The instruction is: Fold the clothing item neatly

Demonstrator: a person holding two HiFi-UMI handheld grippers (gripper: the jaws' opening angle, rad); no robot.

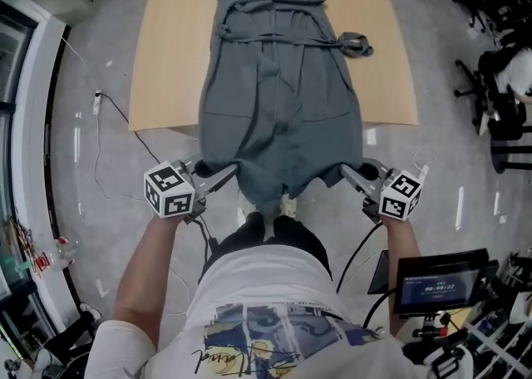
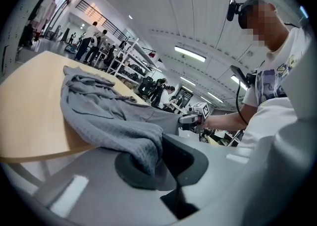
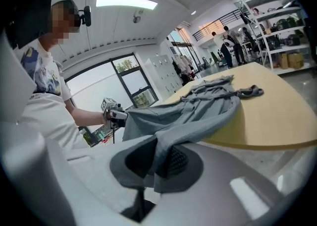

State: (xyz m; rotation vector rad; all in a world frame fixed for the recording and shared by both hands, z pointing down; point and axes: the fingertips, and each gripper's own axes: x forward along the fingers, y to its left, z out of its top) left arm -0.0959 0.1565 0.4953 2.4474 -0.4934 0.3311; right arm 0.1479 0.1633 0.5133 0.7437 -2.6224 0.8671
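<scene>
The wooden table [image 1: 166, 53] fills the upper middle of the head view. The grey dress [image 1: 278, 86] lies on it lengthwise, down the centre of the frame. Its neck is at the top edge, and its body is spread flat and open at full length. The hem [image 1: 278, 190] reaches past the near table edge in the middle of the frame and hangs between the two grippers.

The left gripper [image 1: 231, 172] sits at the lower left of the dress with its jaws pinched together on the left hem corner. Its own view shows grey cloth bunched and clamped between the jaws [image 2: 157, 158]. The right gripper [image 1: 349, 171], at the lower right, is clamped on the other hem corner in the same way, with fabric trapped between its closed jaws [image 3: 159, 163]. Cloth runs back from there to the table at the right of that view.

The belt [image 1: 274, 36] crosses the waist in the upper part of the head view. Its loose end [image 1: 357, 43] lies on bare wood just right of the dress.

No fold shows yet, so the task looks to be at its very start. The dress is laid out and both bottom corners are held, probably ready to carry the hem up towards the neck. Every fold, and tucking in the belt end, is left to do.
</scene>
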